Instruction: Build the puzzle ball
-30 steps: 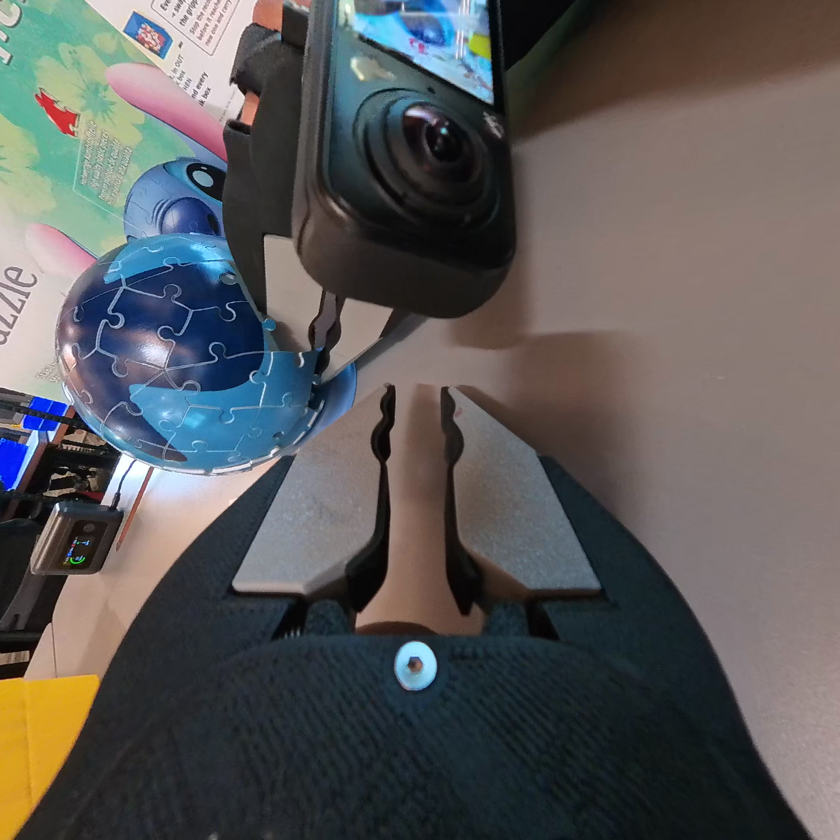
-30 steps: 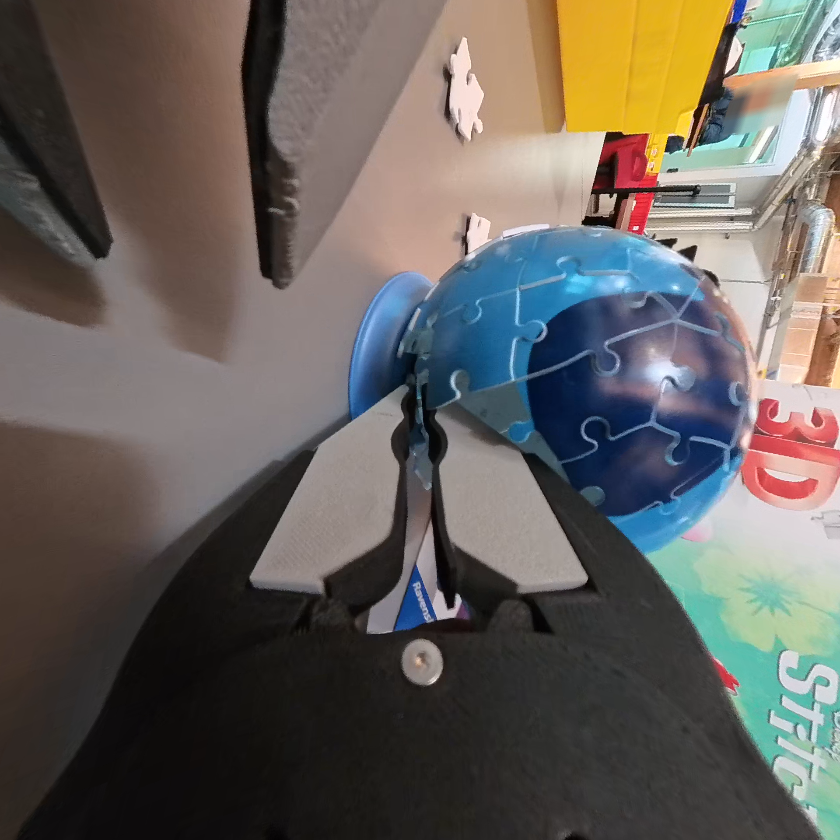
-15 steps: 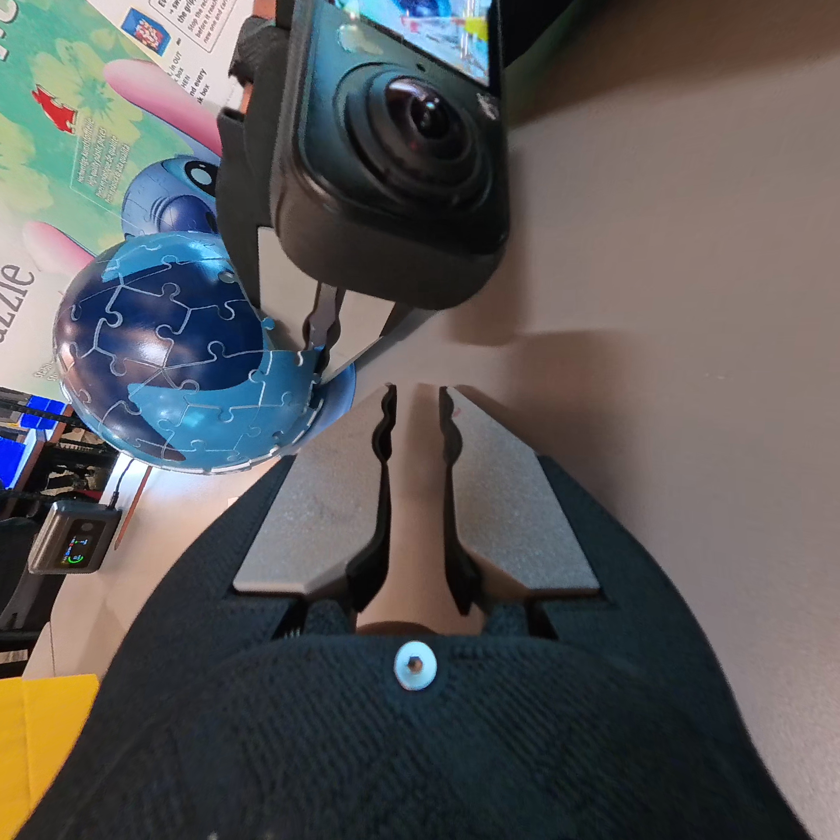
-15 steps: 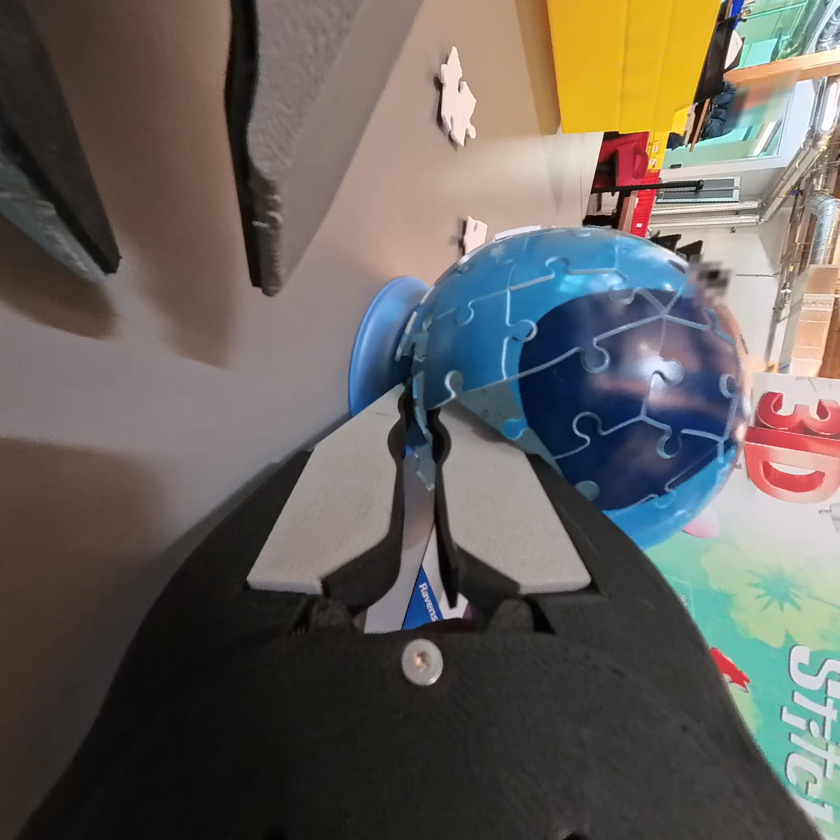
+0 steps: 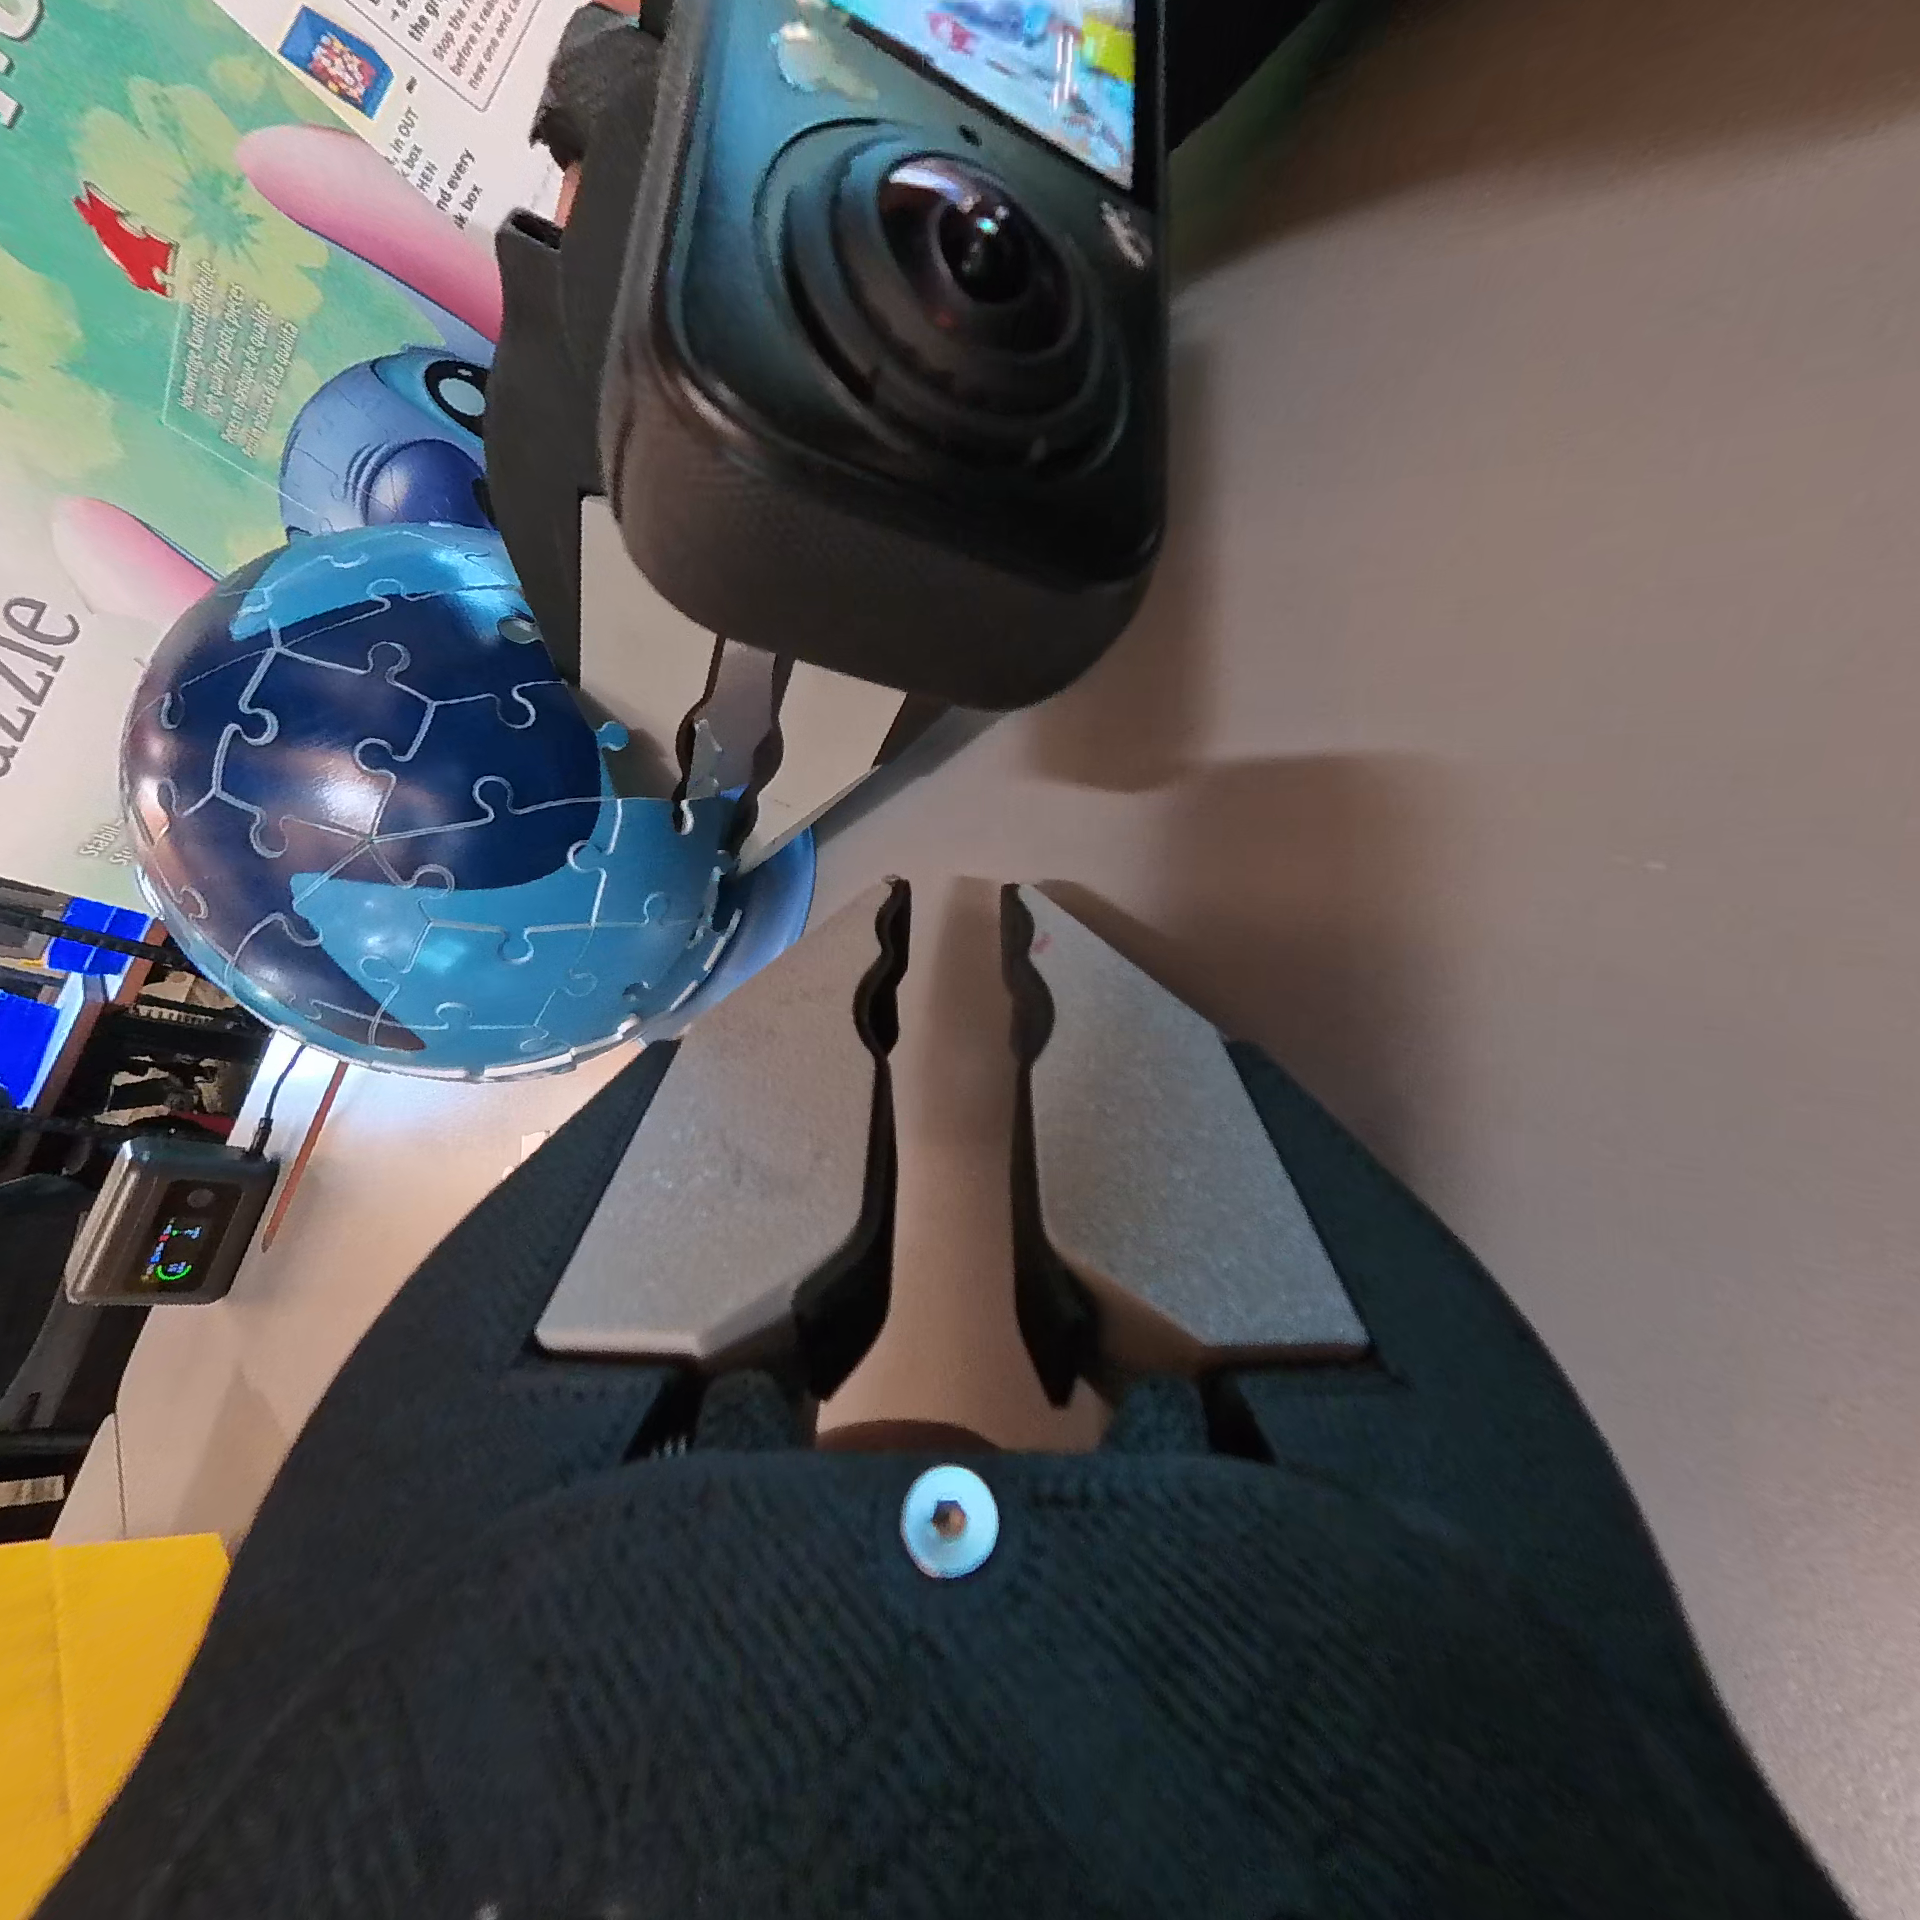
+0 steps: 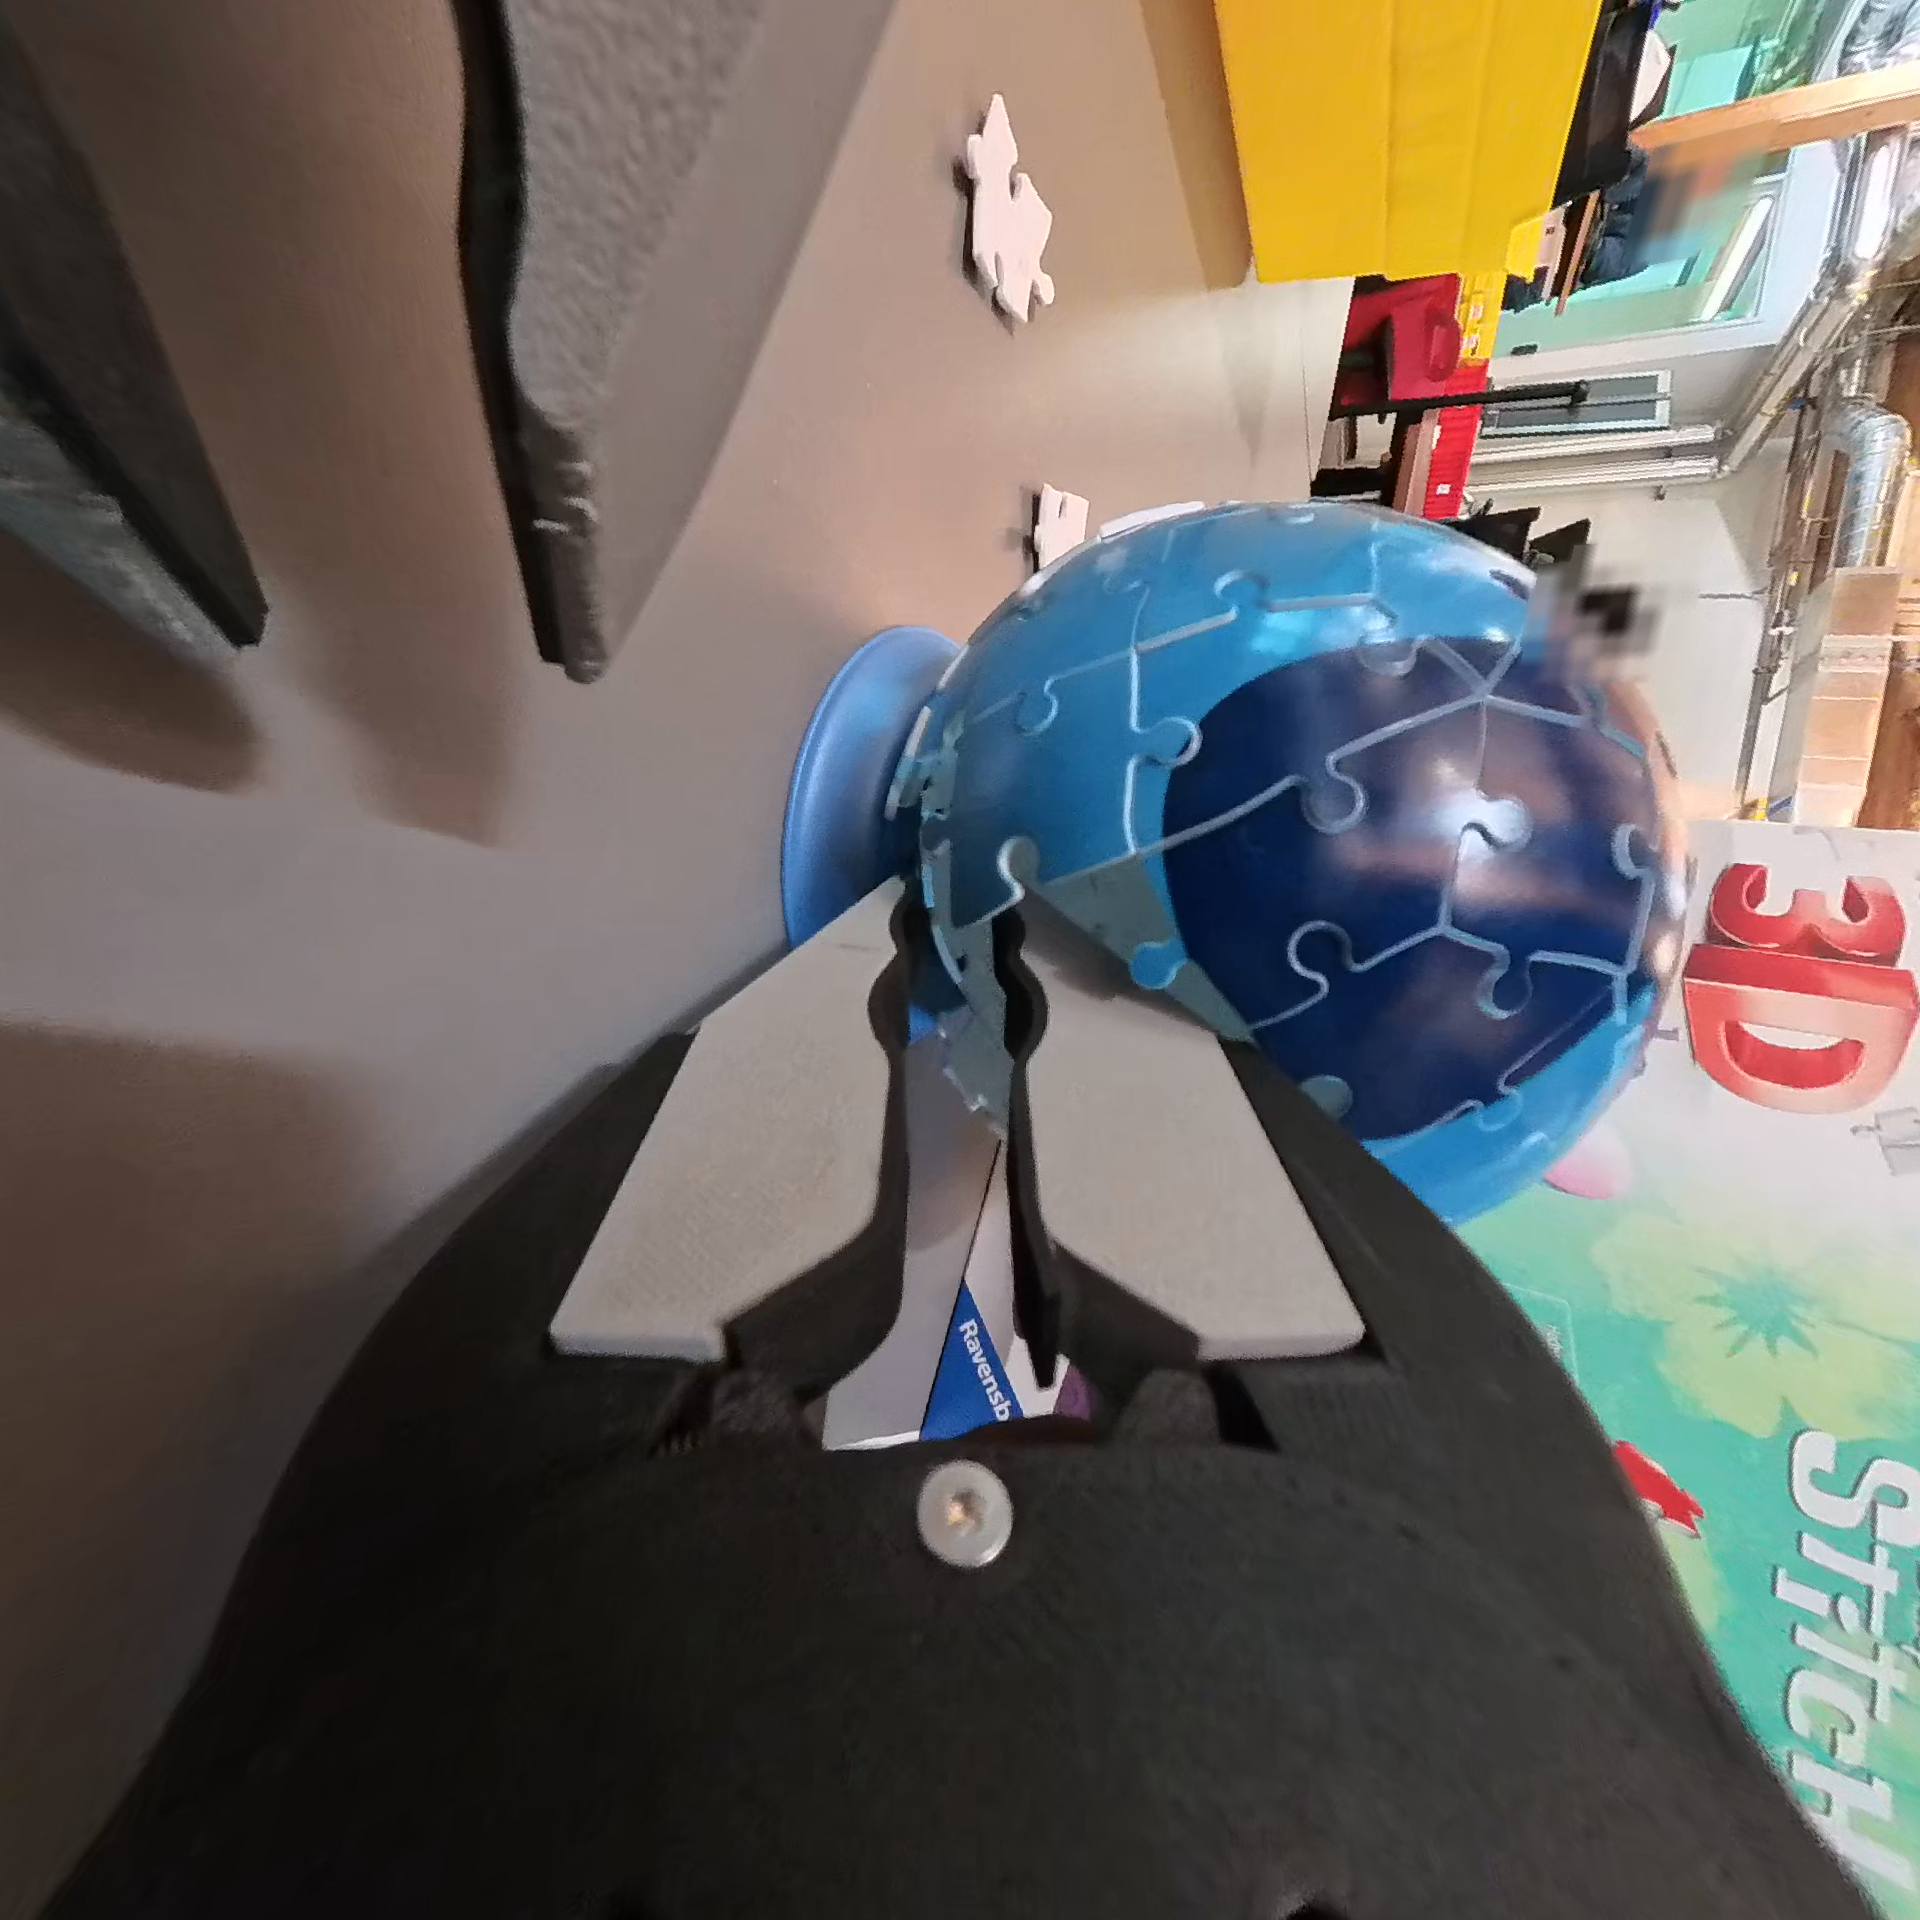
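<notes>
My left gripper (image 5: pixel 951 904) waits with its jaws parted and nothing between them, low over the beige table (image 5: pixel 1558 727), the puzzle ball (image 5: pixel 416 800) off to its left. My right gripper (image 6: pixel 956 925) is much nearer — clamped on a curved blue puzzle piece (image 6: pixel 971 1023) whose edge meets the ball's lower rim, just beside the blue stand (image 6: pixel 842 800). Two white loose pieces (image 6: pixel 1008 208) lie beyond; the printed puzzle box (image 6: pixel 1766 1351) crowds the right.
</notes>
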The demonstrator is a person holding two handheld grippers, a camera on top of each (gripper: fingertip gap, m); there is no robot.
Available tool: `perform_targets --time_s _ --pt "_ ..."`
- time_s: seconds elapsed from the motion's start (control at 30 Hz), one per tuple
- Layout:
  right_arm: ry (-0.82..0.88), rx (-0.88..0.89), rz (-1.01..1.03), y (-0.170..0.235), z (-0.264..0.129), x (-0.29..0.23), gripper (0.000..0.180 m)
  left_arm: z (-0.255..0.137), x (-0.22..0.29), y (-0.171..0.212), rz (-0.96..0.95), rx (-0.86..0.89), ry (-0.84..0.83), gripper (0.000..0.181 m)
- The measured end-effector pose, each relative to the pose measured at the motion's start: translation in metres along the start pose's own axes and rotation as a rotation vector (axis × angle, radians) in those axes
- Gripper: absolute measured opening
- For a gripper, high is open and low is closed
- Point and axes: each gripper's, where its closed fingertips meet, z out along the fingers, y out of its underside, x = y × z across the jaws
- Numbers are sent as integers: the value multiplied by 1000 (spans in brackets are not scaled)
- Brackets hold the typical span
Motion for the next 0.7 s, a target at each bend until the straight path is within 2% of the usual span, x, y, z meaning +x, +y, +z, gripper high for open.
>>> perform_targets --time_s 0.03,0.27,0.7 --pt "5 -1 1 0 0 1 11 0 0 0 0 0 0 15" --pt "2 10 11 -1 0 0 3 0 -1 0 -1 0 -1 14" --pt "-16 12 26 0 -1 -2 8 -1 -1 0 -7 2 -2 13"
